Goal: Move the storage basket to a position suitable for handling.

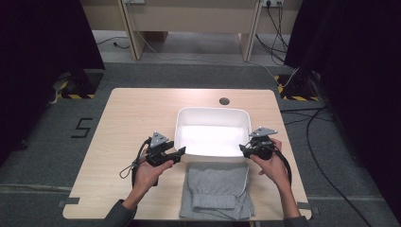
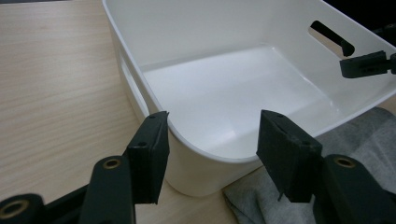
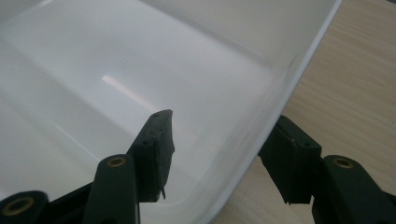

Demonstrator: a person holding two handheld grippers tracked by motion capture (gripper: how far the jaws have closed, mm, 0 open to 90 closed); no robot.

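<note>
While the left gripper (image 2: 212, 158) jaws straddle a corner of the white rectangular plastic tub (image 2: 196, 161) unclenched, the right gripper (image 3: 219, 154) jaws straddle its wall, contact indeterminable.

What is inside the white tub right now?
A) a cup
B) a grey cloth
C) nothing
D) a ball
C: the tub's bare white floor shows in the high view, and the grey cloth lies on the table just in front of it, not inside.
</note>
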